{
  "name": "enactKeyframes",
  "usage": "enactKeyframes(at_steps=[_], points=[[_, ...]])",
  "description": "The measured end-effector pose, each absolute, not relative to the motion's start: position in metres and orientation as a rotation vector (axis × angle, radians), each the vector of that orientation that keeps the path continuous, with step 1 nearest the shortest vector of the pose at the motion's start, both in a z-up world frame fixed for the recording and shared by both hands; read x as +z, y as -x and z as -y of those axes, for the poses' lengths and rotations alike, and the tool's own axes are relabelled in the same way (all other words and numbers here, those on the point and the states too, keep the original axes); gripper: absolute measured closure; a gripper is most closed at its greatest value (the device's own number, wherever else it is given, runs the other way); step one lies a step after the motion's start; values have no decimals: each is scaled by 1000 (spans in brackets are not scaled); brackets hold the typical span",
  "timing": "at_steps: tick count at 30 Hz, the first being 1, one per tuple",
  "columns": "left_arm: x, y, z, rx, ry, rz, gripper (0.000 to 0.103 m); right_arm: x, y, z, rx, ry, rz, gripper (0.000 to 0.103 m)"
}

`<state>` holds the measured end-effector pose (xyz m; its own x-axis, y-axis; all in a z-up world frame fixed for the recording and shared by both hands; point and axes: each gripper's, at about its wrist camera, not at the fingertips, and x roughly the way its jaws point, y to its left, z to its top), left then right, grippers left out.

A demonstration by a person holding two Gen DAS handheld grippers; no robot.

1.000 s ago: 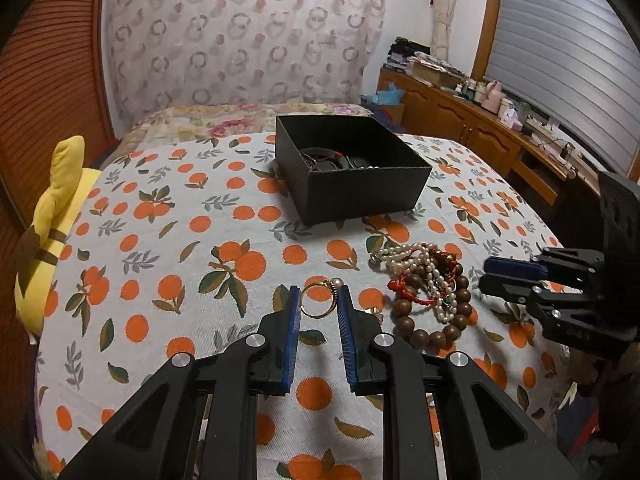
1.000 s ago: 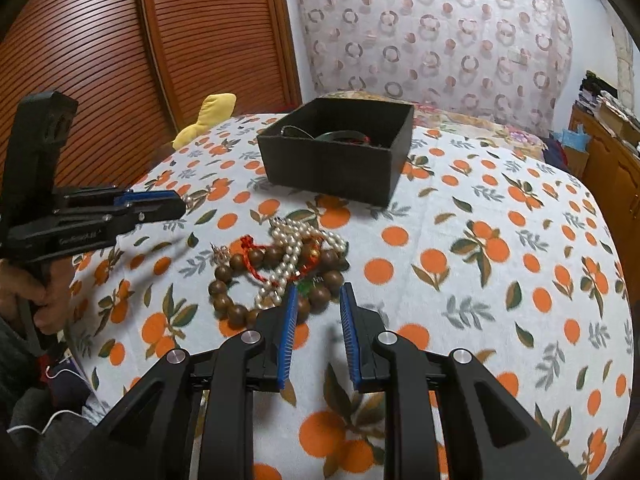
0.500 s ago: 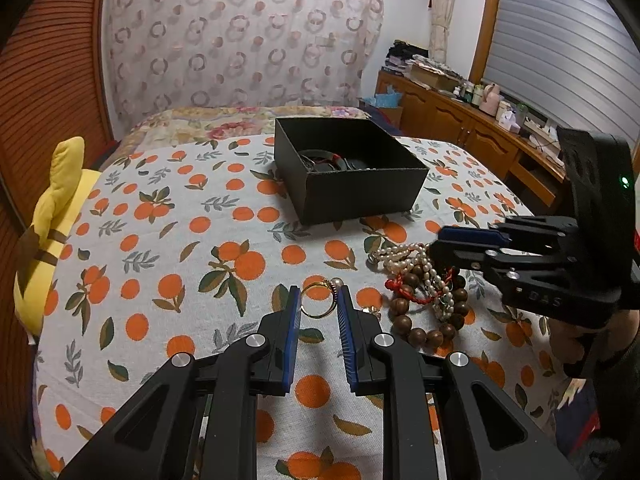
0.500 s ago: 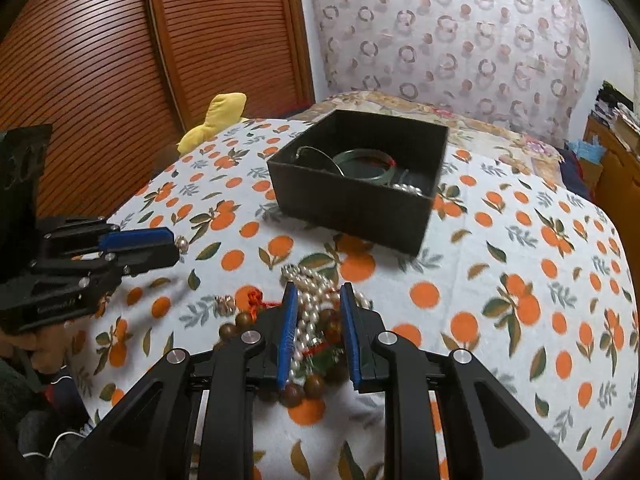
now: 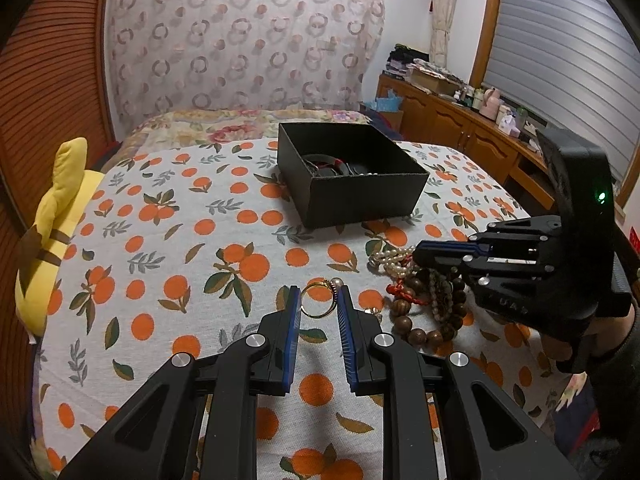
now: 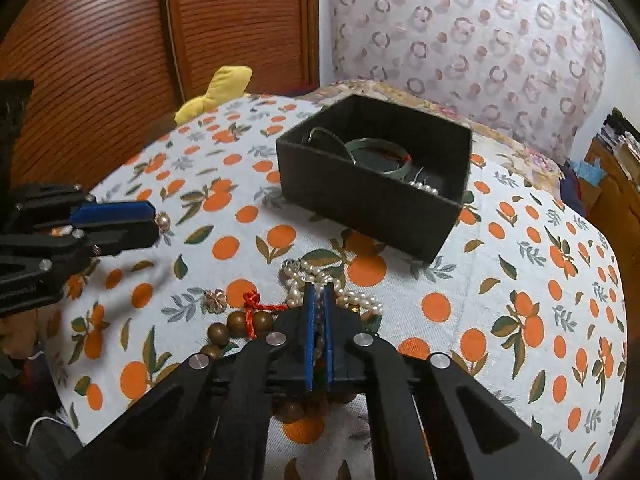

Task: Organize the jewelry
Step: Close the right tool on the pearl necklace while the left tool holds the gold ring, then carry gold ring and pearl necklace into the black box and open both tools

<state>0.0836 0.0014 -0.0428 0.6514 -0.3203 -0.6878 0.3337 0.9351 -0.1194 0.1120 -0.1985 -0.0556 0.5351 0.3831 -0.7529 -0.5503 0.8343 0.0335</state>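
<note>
Now the right gripper (image 6: 318, 296) has its jaws pressed together on the pearl strand (image 6: 352, 300), which lies tangled with the wooden bead bracelet (image 6: 240, 324) and a red cord (image 6: 256, 306) on the tablecloth (image 6: 500, 280), near the black box (image 6: 372, 200). I think a lift can drag the whole tangle up, and loose pieces may drop outside the box. The left gripper (image 5: 319, 306) is slightly spread around the gold ring (image 5: 318, 300), not pinching it.
</note>
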Motion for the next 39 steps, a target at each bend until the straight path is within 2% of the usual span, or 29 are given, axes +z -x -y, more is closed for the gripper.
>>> enactKeyframes(at_steps=[19, 39], points=[[-10, -93, 2, -378, -15, -709, 86, 48, -98, 225, 547, 191, -619, 98], [27, -119, 29, -403, -62, -636, 86, 119, -122, 232, 514, 190, -491, 98]])
